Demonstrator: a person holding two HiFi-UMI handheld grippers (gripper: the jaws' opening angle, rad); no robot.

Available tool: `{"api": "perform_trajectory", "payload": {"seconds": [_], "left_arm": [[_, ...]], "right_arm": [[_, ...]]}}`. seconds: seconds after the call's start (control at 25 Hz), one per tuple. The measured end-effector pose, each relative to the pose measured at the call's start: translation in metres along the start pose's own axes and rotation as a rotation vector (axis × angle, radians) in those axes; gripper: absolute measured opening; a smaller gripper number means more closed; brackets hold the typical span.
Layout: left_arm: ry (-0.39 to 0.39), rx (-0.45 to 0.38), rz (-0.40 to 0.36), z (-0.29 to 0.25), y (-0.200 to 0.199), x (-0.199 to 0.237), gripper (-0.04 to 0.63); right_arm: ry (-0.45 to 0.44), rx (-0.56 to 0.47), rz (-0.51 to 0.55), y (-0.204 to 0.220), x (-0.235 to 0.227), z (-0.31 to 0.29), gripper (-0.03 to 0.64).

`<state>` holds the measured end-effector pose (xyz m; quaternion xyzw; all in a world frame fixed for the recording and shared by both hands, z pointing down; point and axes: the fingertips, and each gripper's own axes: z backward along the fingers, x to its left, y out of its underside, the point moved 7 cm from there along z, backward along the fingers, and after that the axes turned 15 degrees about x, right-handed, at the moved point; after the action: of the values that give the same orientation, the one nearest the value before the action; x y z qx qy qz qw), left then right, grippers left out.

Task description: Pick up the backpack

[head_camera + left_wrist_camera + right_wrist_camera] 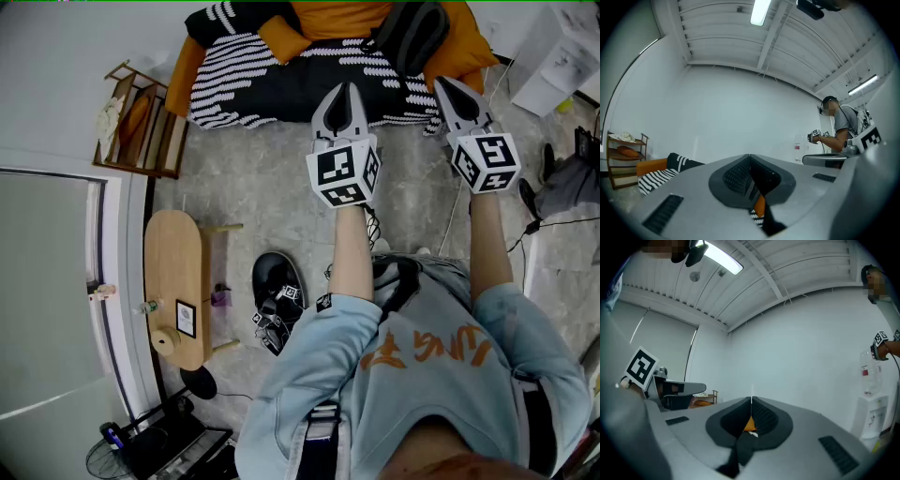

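A dark grey backpack lies on the orange sofa at the far side of the room, beside a black-and-white striped blanket. Both grippers are held out level in front of me, short of the sofa's edge and apart from the backpack. My left gripper is shut with nothing in it, its jaws meeting in the left gripper view. The right gripper is shut and empty too. Neither gripper view shows the backpack.
A wooden shelf rack stands left of the sofa. A small wooden table and black sandals are on the floor to my left. Another person with grippers stands at the right. A white water dispenser stands against the wall.
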<state>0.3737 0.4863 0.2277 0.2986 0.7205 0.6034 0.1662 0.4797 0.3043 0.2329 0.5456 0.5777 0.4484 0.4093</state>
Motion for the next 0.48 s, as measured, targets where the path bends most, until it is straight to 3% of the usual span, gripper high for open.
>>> {"api": "perform_trajectory", "payload": {"seconds": [0.48], "left_arm": [[0.053, 0.006, 0.049, 0.002, 0.010, 0.052, 0.023]], "right_arm": [[0.036, -0.002, -0.034, -0.002, 0.035, -0.022, 0.029]]}}
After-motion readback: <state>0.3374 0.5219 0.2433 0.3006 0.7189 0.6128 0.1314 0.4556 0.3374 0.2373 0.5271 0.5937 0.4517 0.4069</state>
